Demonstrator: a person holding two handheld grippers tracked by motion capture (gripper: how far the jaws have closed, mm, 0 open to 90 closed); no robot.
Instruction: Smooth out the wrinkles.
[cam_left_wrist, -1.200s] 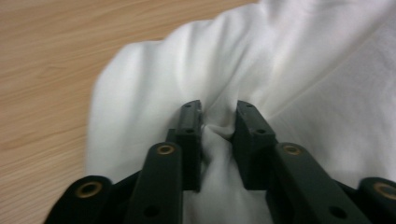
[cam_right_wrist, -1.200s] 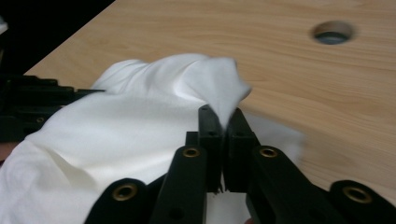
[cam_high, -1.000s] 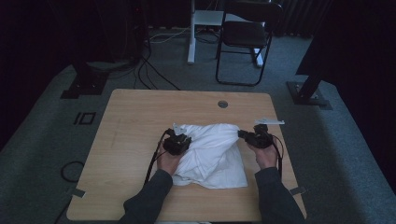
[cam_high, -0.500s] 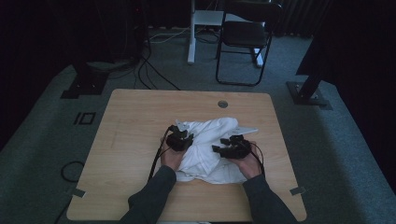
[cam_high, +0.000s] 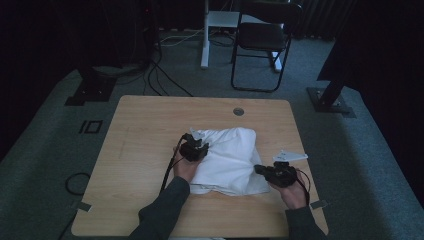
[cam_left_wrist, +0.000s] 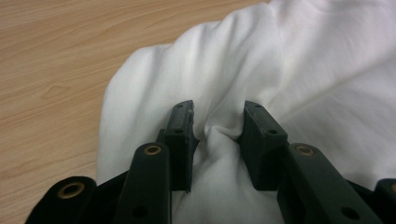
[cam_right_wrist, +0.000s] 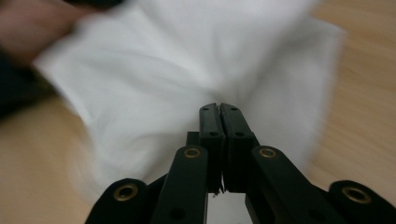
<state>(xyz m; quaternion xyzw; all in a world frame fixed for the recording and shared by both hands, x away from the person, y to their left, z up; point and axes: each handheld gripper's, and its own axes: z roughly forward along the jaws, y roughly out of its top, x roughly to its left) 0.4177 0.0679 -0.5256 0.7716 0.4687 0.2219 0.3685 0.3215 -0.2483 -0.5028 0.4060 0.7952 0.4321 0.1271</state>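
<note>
A white cloth (cam_high: 225, 155) lies crumpled in the middle of the wooden table (cam_high: 150, 130). My left gripper (cam_high: 201, 150) sits at the cloth's left edge. In the left gripper view a raised fold of the cloth (cam_left_wrist: 280, 60) is pinched between the pads of this gripper (cam_left_wrist: 218, 114), whose jaws have eased apart slightly. My right gripper (cam_high: 258, 169) is at the cloth's near right corner. In the blurred right gripper view its jaws (cam_right_wrist: 219, 106) have just been closing and stand together, and creases in the cloth (cam_right_wrist: 187, 60) run out from the tips.
A round cable hole (cam_high: 238, 111) is in the table's far edge. Beyond the table stand a black chair (cam_high: 262, 40) and a white post (cam_high: 205, 35). Cables (cam_high: 165, 75) cross the carpet, and two dark stand bases (cam_high: 90, 90) (cam_high: 330, 97) flank the table.
The right hand swept from the cloth's right edge in over the middle, then back out to the near right corner. The cloth's right side now lies bunched inward. The left hand stayed put.
</note>
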